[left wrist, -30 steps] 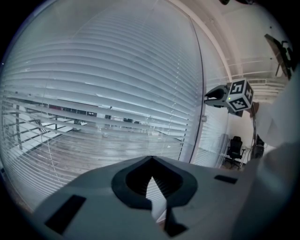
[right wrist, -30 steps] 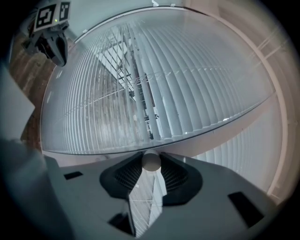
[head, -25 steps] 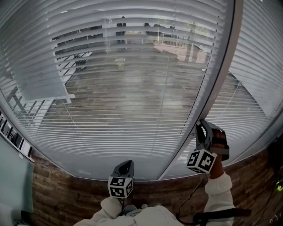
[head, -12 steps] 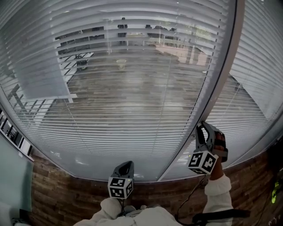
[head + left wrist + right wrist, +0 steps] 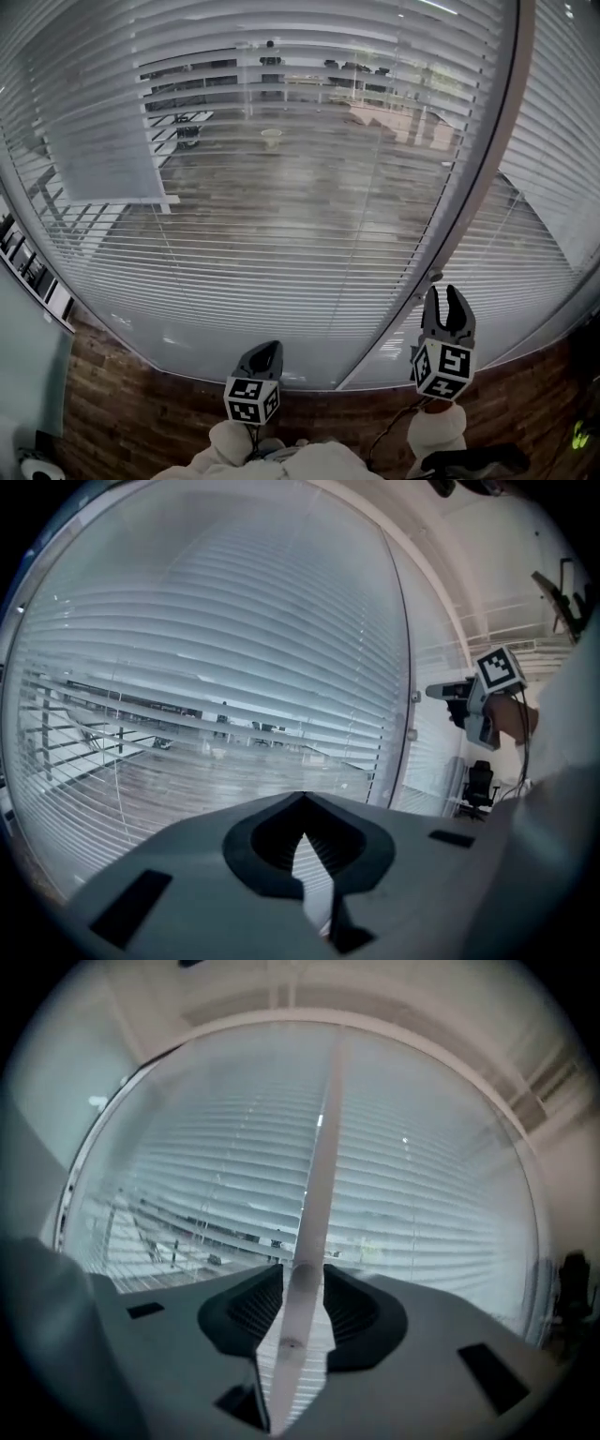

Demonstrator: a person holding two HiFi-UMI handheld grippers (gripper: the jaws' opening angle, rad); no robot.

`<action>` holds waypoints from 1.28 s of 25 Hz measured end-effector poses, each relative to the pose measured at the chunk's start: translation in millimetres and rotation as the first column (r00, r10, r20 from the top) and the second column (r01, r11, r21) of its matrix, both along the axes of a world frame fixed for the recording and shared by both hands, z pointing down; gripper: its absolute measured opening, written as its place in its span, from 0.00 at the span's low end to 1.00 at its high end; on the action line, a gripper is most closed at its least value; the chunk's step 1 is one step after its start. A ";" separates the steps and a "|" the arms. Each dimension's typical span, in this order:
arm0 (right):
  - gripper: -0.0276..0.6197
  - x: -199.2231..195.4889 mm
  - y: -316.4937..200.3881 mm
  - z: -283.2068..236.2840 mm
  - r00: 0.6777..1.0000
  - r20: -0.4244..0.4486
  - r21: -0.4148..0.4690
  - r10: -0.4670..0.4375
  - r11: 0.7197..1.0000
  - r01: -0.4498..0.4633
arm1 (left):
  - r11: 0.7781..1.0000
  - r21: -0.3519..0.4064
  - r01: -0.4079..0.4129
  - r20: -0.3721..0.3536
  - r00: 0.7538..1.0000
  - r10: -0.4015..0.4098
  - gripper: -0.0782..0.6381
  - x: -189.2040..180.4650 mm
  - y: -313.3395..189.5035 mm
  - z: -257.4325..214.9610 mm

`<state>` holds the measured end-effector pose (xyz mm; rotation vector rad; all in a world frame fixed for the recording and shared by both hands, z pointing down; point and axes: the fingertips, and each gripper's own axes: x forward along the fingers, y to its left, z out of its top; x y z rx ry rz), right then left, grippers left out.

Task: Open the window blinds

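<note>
Right tongs [image 5: 446, 298], just opening, straddle wand [image 5: 302, 1269].

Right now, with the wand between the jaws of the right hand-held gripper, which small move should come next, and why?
Probably close the right hand-held gripper on the tilt wand and twist it. Its jaws have just been opening and stand apart round the wand, not pressing it, and the blind slats look only partly turned.

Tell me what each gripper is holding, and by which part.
Nothing is gripped. The right gripper has just opened its jaws around the blind wand, low down, pads apparently off it. The left gripper is shut, empty.
</note>
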<state>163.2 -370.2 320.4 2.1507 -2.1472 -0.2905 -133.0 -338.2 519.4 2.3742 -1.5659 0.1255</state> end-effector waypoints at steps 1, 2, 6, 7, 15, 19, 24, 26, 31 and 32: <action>0.26 -4.5 2.9 5.8 0.997 0.075 -0.001 -0.019 1.000 0.019 | 1.000 0.011 0.003 -0.004 1.000 -0.003 0.11 -0.7 0.4 -4.4; 0.26 -11.8 4.7 13.1 0.990 0.133 -0.006 -0.041 0.999 0.042 | 1.000 0.020 0.006 -0.008 1.000 -0.006 0.11 -1.0 1.0 -8.6; 0.21 -56.8 7.4 48.2 0.961 0.243 -0.037 -0.130 0.989 0.143 | 0.999 0.049 0.007 -0.027 1.000 -0.006 0.11 1.2 4.1 -22.8; 0.18 -70.3 6.7 58.2 0.954 0.257 -0.052 -0.153 0.984 0.172 | 0.998 0.056 0.006 -0.029 1.000 -0.005 0.11 1.9 4.6 -25.5; 0.06 -198.1 37.2 171.9 0.833 0.435 -0.285 -0.342 0.825 0.487 | 0.999 0.049 0.010 -0.063 0.998 -0.007 0.11 4.7 17.0 -30.0; 0.06 -222.5 54.6 198.0 0.815 0.452 -0.337 -0.362 0.777 0.532 | 0.999 0.050 0.018 -0.067 0.998 -0.014 0.11 3.1 20.6 -30.6; 0.06 -207.7 46.2 184.0 0.829 0.447 -0.304 -0.336 0.815 0.494 | 0.998 0.058 0.009 -0.058 0.998 -0.006 0.11 -0.4 32.0 -28.7; 0.06 -200.3 45.7 177.8 0.834 0.456 -0.299 -0.311 0.829 0.472 | 0.998 0.062 -0.009 -0.056 0.998 0.012 0.11 2.5 40.4 -30.7; 0.06 -188.9 60.1 168.8 0.820 0.500 -0.264 -0.281 0.851 0.453 | 0.998 0.063 -0.015 -0.056 0.998 0.019 0.11 8.3 57.5 -31.1; 0.06 -186.7 66.9 169.9 0.821 0.498 -0.266 -0.280 0.851 0.452 | 0.998 0.060 -0.012 -0.058 0.998 0.016 0.11 10.5 63.6 -30.6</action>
